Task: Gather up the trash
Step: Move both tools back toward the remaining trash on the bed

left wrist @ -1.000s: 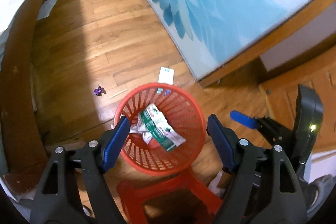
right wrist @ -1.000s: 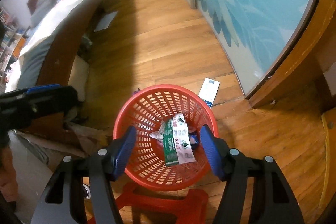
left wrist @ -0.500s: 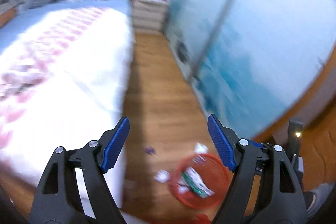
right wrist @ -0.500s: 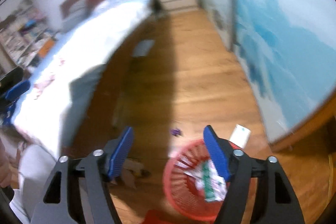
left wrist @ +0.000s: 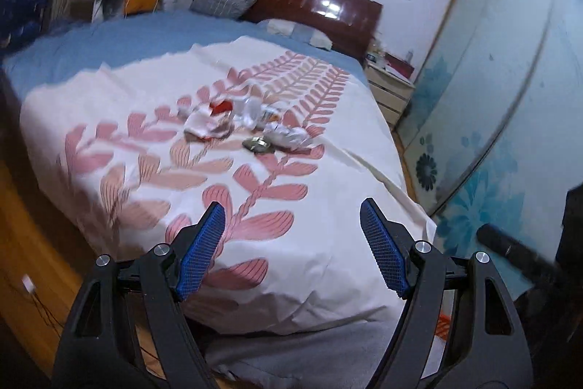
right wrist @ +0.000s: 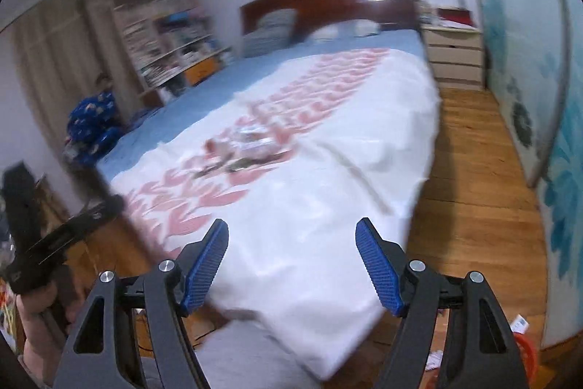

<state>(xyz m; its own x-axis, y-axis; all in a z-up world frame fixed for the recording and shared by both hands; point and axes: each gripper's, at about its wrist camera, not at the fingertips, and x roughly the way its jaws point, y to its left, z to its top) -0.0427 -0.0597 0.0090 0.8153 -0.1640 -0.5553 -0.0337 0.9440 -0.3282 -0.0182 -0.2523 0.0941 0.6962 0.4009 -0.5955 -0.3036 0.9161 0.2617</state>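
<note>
Filling both views: bed (left wrist: 145, 68) with blue sheet, white leaf-print cover (left wrist: 309, 236) spread over near half. Dark red headboard (left wrist: 309, 2) behind, pillows against it. Floral wardrobe door (left wrist: 492, 119) right of bed; wood floor (right wrist: 473, 177) between. Trash pile (left wrist: 247, 119), crumpled paper and wrappers, lies mid-cover, well ahead of both tools. Left gripper (left wrist: 291, 243) spread wide, nothing between blue pads. Right gripper (right wrist: 291, 261) likewise wide apart, empty. Sliver of red basket (right wrist: 528, 349) at right view's lower corner.

Left gripper (left wrist: 291, 239) and right gripper (right wrist: 291, 254) level, jaws spread, empty.
</note>
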